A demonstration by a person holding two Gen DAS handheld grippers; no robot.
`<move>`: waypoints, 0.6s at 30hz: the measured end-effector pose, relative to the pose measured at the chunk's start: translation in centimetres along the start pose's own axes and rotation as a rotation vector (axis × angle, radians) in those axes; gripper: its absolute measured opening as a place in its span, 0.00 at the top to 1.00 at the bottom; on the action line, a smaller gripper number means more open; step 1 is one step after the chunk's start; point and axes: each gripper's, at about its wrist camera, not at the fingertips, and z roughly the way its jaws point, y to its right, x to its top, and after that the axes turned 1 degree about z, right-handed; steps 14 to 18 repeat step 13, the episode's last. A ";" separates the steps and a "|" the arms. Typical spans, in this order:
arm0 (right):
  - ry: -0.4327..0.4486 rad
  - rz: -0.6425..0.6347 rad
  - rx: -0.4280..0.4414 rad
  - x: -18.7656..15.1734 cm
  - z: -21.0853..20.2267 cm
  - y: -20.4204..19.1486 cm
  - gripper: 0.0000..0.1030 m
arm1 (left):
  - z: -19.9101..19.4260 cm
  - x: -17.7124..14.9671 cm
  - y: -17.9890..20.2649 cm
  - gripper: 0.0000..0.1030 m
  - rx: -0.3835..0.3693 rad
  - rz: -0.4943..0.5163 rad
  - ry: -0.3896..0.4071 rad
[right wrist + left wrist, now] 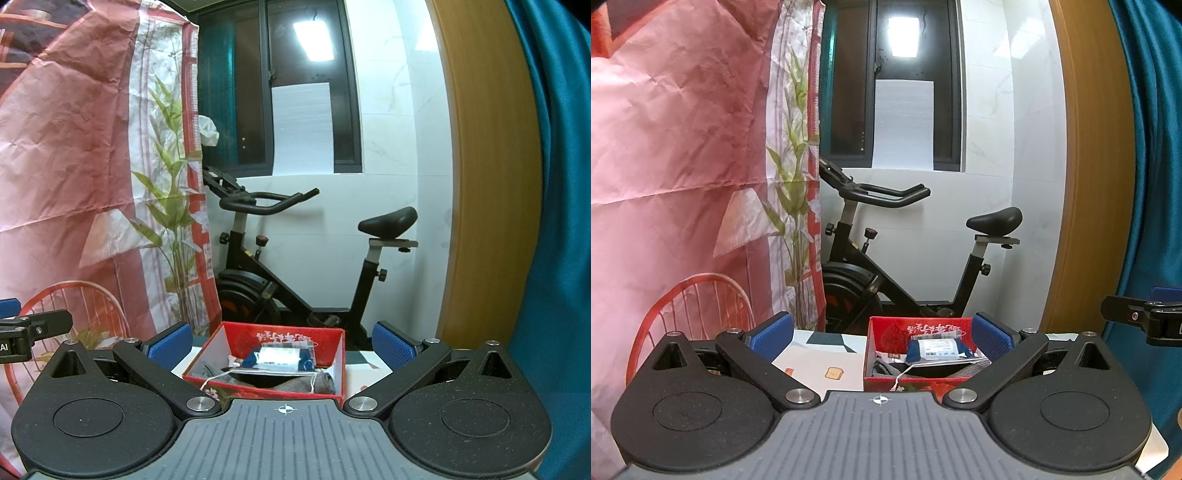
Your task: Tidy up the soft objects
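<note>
Red box ahead of two empty, wide-open grippers.
The left gripper [882,338] and right gripper [282,341] both gape with nothing held; the red box [338,347] sits on the table [820,360] just beyond their fingertips. Inside lie a blue labelled packet [280,360] and what looks like grey cloth [314,384].

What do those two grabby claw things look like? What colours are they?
Both look alike. The left gripper and right gripper have black jointed arms with silver bolts, round black discs, a ribbed grey base with a little crosshair mark, and bumpy blue pads on the fingertips. No cables or sleeves show.
</note>
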 end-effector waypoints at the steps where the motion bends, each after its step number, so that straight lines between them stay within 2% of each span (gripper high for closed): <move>1: 0.000 0.000 0.000 0.0 0.0 0.0 0.00 | 0.0 0.0 0.0 0.00 0.001 0.000 0.000; 18: 0.000 0.000 0.000 0.0 -0.1 0.2 0.00 | -0.3 -0.1 0.5 0.00 0.004 -0.004 0.006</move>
